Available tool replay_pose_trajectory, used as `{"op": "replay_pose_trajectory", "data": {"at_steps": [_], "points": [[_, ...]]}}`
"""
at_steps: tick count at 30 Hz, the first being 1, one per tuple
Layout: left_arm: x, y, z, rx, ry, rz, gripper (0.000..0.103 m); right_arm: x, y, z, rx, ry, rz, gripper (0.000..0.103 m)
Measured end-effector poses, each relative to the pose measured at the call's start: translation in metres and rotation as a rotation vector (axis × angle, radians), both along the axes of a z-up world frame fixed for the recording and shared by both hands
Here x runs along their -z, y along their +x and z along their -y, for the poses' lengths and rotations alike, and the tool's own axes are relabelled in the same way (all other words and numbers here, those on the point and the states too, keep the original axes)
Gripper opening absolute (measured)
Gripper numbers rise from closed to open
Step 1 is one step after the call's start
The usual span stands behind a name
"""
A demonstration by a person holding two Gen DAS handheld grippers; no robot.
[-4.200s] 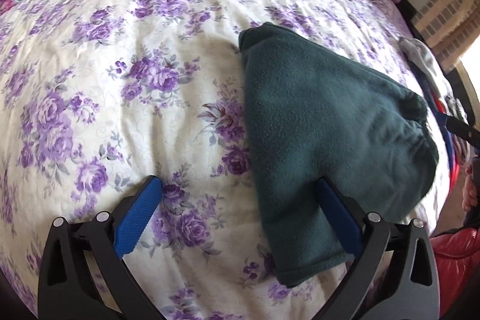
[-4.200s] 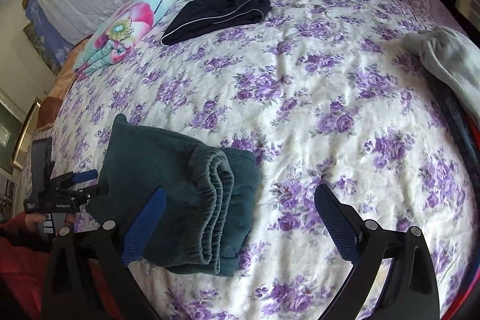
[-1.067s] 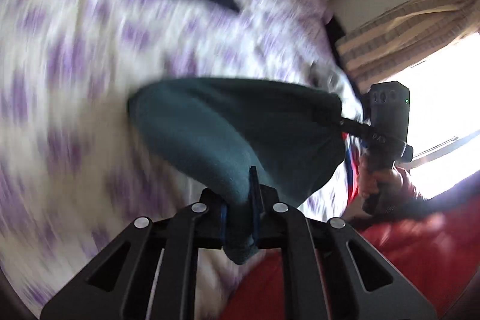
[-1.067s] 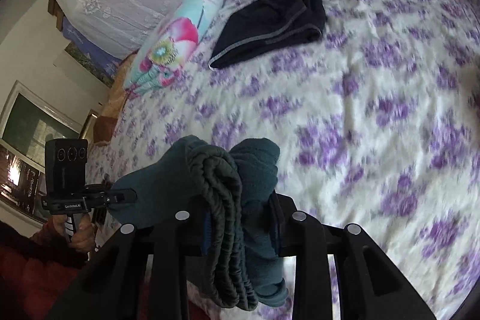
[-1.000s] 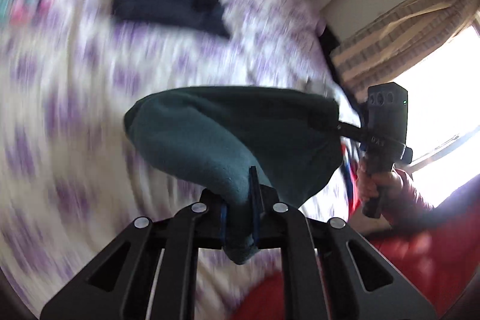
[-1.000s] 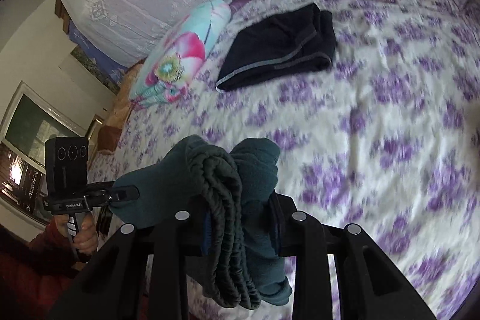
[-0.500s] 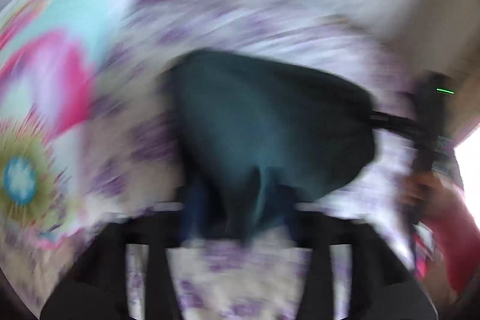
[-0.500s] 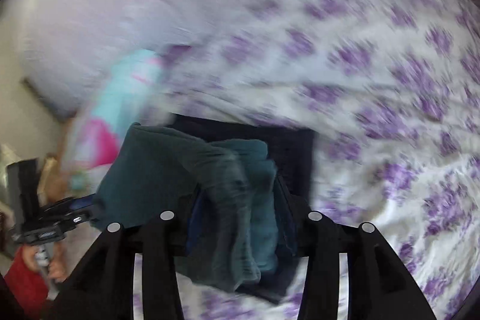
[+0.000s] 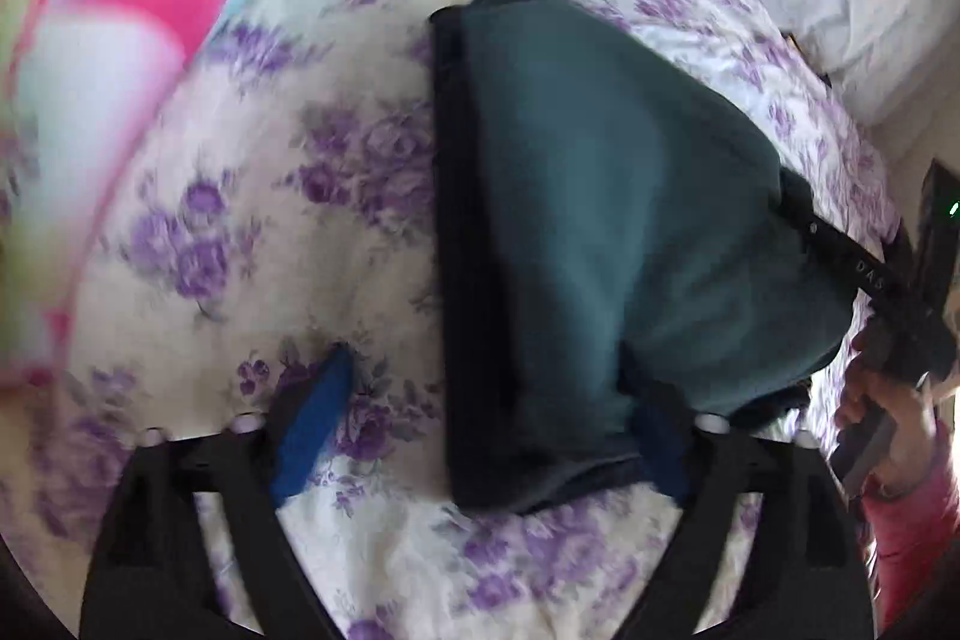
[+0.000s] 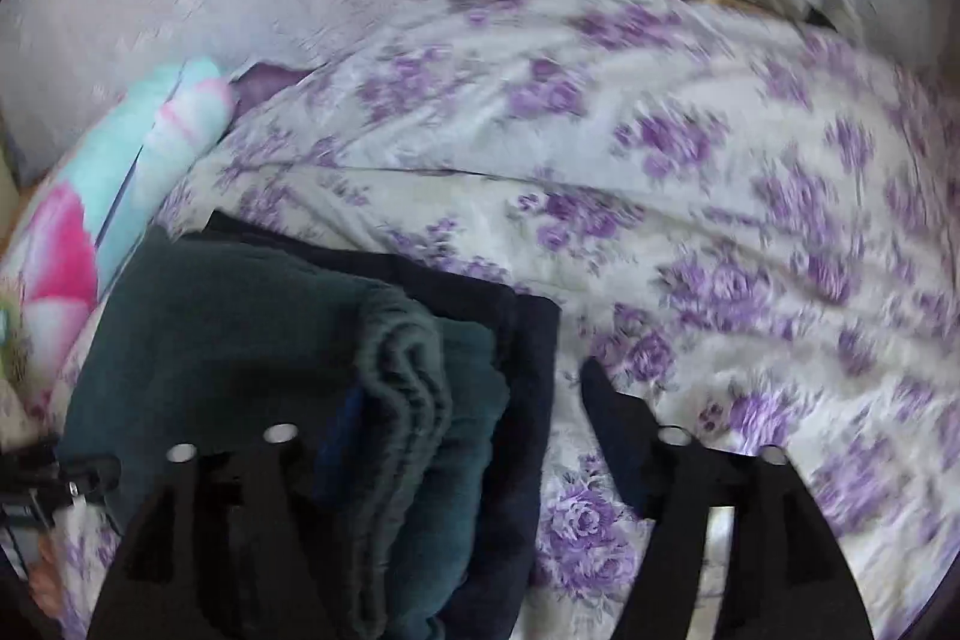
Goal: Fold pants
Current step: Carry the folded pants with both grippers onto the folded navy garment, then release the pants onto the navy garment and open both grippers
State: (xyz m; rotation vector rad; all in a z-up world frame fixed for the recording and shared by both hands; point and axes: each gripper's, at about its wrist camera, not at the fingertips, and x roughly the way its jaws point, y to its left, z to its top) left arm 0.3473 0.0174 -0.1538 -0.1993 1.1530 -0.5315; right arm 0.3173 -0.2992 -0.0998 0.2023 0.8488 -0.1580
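Carried across bed [image 9: 372,232] since earlier frame: folded green pants [image 9: 606,232], now stacked on dark garment [image 10: 528,340]. Both hand-held grippers, left [image 9: 480,424] and right [image 10: 474,436], just opened wide, gripping nothing. Folding apparently finished; only withdrawal left.

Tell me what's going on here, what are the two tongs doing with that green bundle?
A person holding tongs in each hand has just set the folded green pants on top of the dark folded garment on the floral bed. Both the left tongs and right tongs have just been opening and now stand wide, no longer pinching the cloth, though each has one finger beside or under the stack.
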Motion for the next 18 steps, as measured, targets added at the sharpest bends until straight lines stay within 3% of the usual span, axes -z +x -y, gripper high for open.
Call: {"op": "replay_pose_trajectory", "data": {"at_steps": [4,8,11,12,14,15,18], "points": [[-0.001,-0.013,-0.003,0.002,-0.001,0.076,0.088,0.002,-0.004,0.013,0.01,0.1,0.006,0.082],[-0.012,-0.021,-0.008,-0.068,0.018,0.072,0.087,-0.026,-0.034,0.007,-0.006,0.132,0.1,0.079],[-0.032,-0.047,-0.016,-0.071,0.037,0.134,0.088,-0.048,-0.073,-0.013,-0.044,0.05,0.172,0.08],[-0.035,-0.056,-0.018,-0.064,0.049,0.151,0.092,-0.048,-0.083,-0.021,-0.056,0.003,0.16,0.082],[-0.03,-0.078,-0.024,-0.058,0.102,0.167,0.097,-0.027,-0.086,-0.034,-0.056,-0.116,0.03,0.087],[-0.02,-0.089,-0.028,-0.047,0.138,0.141,0.097,-0.014,-0.084,-0.033,-0.059,-0.113,-0.027,0.088],[0.001,-0.111,-0.039,-0.048,0.199,0.075,0.096,-0.018,-0.093,-0.016,0.021,0.055,-0.016,0.088]]}}
